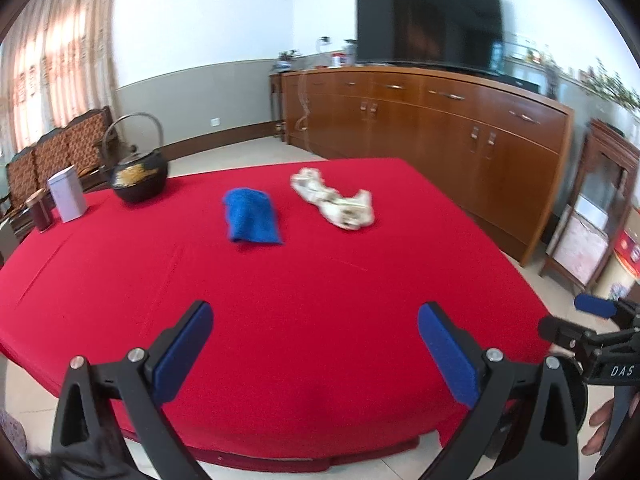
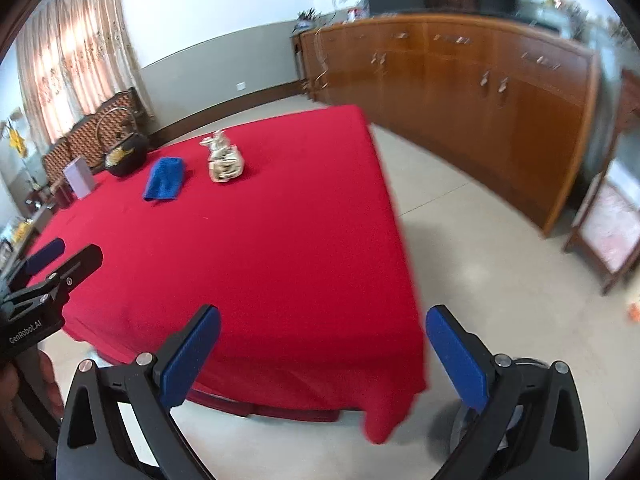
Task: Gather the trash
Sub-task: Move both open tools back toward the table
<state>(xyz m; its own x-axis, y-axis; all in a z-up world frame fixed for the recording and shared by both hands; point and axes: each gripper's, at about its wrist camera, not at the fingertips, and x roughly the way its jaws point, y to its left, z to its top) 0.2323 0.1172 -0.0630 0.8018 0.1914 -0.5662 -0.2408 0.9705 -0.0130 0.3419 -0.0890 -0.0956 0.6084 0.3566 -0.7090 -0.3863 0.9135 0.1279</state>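
Observation:
A crumpled whitish piece of trash (image 1: 335,200) lies on the far part of the red-covered table (image 1: 280,300); it also shows in the right wrist view (image 2: 225,158). A folded blue cloth (image 1: 252,216) lies to its left, also in the right wrist view (image 2: 165,179). My left gripper (image 1: 316,344) is open and empty above the table's near edge. My right gripper (image 2: 323,354) is open and empty, off the table's near right corner. The right gripper's fingers (image 1: 576,320) show at the right edge of the left wrist view.
A black iron kettle (image 1: 138,174), a white tin (image 1: 68,196) and a dark can (image 1: 39,210) stand at the table's far left. A long wooden sideboard (image 1: 440,120) with a TV (image 1: 430,24) lines the right wall. Wooden chairs (image 1: 56,152) stand behind the table.

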